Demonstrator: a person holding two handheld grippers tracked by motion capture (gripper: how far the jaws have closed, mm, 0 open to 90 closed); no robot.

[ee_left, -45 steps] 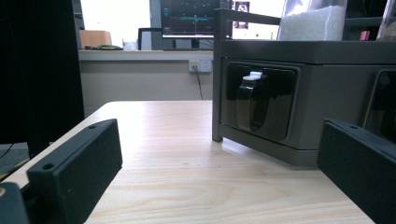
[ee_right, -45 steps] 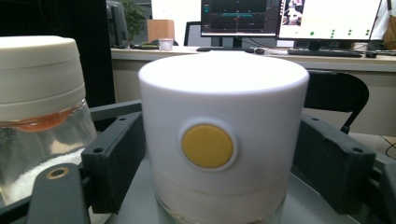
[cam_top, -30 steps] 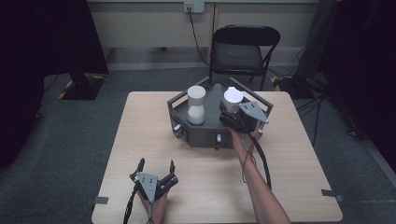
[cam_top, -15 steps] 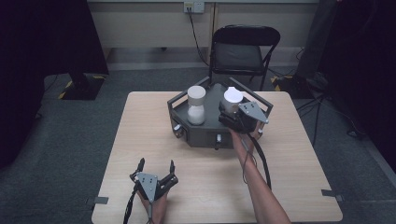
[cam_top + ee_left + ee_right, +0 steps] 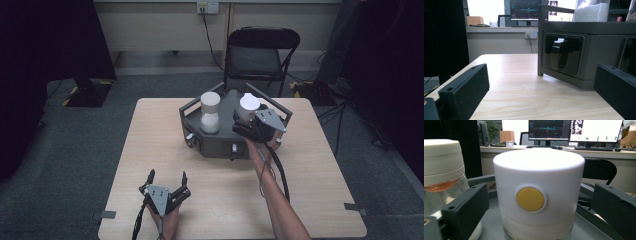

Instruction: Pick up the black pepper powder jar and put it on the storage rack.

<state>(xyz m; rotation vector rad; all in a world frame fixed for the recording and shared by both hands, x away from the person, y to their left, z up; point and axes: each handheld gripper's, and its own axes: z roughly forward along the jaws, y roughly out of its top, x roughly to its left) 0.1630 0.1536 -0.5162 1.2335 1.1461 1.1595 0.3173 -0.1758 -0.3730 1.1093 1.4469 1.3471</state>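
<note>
A dark grey six-sided stand [image 5: 215, 142] sits at the table's far middle and carries two jars. The right jar [image 5: 249, 105] has a tall white lid with a round yellow button [image 5: 530, 199]. My right gripper [image 5: 243, 120] reaches over the stand's front right. Its jaws have just been opening and now stand either side of that lid [image 5: 539, 170], with a narrow gap on each side. The left jar [image 5: 210, 112] has a cream lid [image 5: 440, 160] and white grains inside. My left gripper [image 5: 167, 175] rests open near the table's front edge, with nothing between its jaws [image 5: 536, 85].
The stand's front face [image 5: 586, 50] has recessed panels, one with a black lever [image 5: 559, 56] tipped in white. A black folding chair [image 5: 260, 55] stands behind the table. Bare wood [image 5: 320, 170] lies in front of the stand and to both its sides.
</note>
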